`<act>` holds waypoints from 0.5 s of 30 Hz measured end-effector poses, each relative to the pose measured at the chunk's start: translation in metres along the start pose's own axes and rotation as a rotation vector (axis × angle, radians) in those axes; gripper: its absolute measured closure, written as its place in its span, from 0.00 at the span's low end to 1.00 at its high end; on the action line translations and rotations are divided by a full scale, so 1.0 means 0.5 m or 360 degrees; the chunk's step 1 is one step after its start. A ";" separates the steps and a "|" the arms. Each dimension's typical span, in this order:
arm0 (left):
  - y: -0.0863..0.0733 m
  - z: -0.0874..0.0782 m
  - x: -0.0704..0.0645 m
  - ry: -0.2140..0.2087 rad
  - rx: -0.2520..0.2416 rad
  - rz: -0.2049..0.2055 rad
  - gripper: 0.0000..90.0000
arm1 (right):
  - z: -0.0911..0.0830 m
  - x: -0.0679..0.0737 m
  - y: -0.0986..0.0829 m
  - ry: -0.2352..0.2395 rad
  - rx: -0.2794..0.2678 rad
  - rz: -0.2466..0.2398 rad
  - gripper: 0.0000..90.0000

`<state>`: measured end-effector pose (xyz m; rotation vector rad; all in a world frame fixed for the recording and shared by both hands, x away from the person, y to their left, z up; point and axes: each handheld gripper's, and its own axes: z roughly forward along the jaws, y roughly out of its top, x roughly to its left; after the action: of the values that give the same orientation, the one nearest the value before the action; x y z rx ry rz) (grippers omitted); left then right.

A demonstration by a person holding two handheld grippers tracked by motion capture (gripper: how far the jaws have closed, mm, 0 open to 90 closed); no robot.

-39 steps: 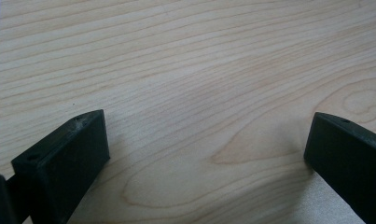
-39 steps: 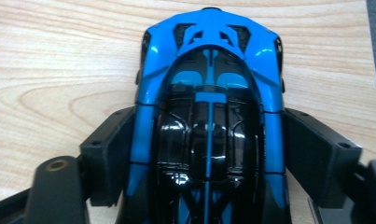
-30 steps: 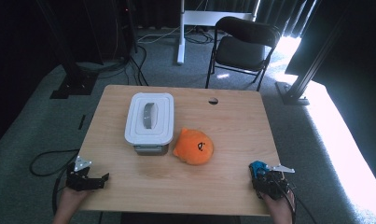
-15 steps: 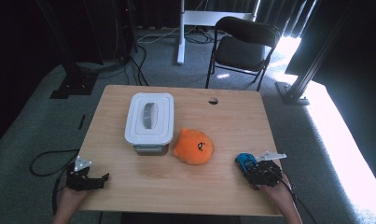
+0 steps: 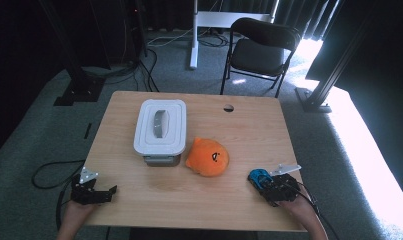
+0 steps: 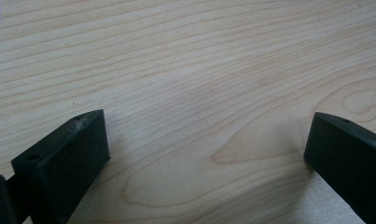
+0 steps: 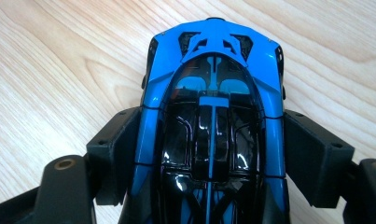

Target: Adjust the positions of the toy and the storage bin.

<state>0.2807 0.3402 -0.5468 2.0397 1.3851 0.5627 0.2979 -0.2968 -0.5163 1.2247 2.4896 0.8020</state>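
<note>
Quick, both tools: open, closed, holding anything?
Left tool: open, empty, over bare table.
Right tool: closed on the blue toy car.

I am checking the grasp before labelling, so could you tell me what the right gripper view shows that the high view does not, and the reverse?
The right gripper view gives the grip up close: the right tool has its jaws pressed against both flanks of the blue toy car, whose black cockpit and glossy roof ribs are clear.

The high view adds the layout: the white lidded box, the orange plush toy, the left tool at the table's near left corner, and a black chair beyond.

Both show the car in the right tool over the wooden table.
</note>
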 end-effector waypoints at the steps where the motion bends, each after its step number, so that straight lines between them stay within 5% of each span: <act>1: 0.000 0.000 0.000 0.0000 0.0000 0.0000 0.00 | -0.003 -0.002 -0.006 0.0002 0.0008 -0.0015 0.28; 15: 0.000 0.000 0.000 0.0000 0.0000 0.0000 0.00 | -0.005 -0.016 -0.051 0.0021 0.0007 0.0001 0.28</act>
<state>0.2807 0.3402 -0.5468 2.0394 1.3854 0.5627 0.2851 -0.3164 -0.5289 1.2258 2.5028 0.8084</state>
